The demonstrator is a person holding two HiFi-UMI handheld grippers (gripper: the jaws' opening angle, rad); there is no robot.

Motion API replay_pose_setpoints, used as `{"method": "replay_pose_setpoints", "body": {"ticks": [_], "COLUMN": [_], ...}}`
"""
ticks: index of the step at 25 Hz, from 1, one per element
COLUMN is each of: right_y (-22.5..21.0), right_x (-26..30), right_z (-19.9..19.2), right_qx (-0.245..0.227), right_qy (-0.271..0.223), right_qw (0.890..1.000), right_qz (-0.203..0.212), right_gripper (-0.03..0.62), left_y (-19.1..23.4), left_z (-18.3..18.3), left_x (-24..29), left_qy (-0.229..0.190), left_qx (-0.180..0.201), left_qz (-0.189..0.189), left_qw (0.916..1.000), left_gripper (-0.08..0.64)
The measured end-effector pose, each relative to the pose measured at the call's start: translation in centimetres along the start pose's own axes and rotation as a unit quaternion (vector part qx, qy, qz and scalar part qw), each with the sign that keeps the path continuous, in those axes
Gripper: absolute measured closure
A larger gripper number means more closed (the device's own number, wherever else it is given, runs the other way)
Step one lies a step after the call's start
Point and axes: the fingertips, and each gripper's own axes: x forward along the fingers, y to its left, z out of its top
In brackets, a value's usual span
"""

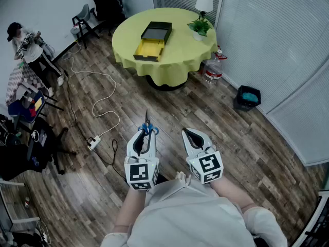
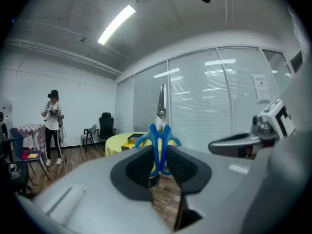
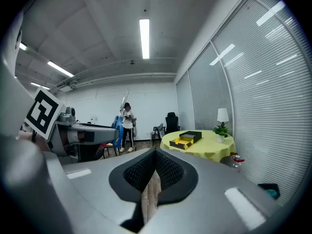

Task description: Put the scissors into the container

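Observation:
Blue-handled scissors [image 1: 148,127] stick forward out of my left gripper [image 1: 146,136], which is shut on their handles; the blades point toward the table. In the left gripper view the scissors [image 2: 160,133] stand upright between the pads [image 2: 181,165], blades up. My right gripper [image 1: 191,134] hangs beside it, shut, with nothing in it; its own view shows the jaws [image 3: 155,172] together. The container [image 1: 154,39], a black box with a yellow tray pulled out, sits far ahead on the round yellow table [image 1: 182,55]. It also shows as the container [image 3: 185,139] in the right gripper view.
A potted plant [image 1: 199,27] and a white lamp [image 1: 204,1] stand on the table's right side. A water bottle [image 1: 212,68] and a black bin [image 1: 248,98] are on the floor at right. A cable and power strip [image 1: 94,142] lie left; a person [image 1: 25,40] stands far left.

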Motion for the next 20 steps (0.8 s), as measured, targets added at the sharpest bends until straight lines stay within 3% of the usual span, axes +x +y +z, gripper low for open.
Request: {"method": "replay_pose_setpoints", "body": {"ticks": [16, 20], "right_y": [-0.8, -0.9], "right_x": [1.0, 2.7], "right_z": [-0.8, -2.1], "right_qx": [0.031, 0.073], "right_qy": [-0.005, 0.013], "right_qw": [0.999, 0.997], "right_qz": [0.015, 0.027], "right_gripper": [0.592, 0.592], "left_y": [-0.4, 0.8], "left_z": [-1.8, -2.6], "left_x": [1.6, 2.4], "left_qy": [0.022, 0.028], "left_qx": [-0.011, -0.014], "left_qz": [-0.008, -0.003], "left_qw": [0.9997, 0.9995], "left_gripper": [0.472, 0.472]}}
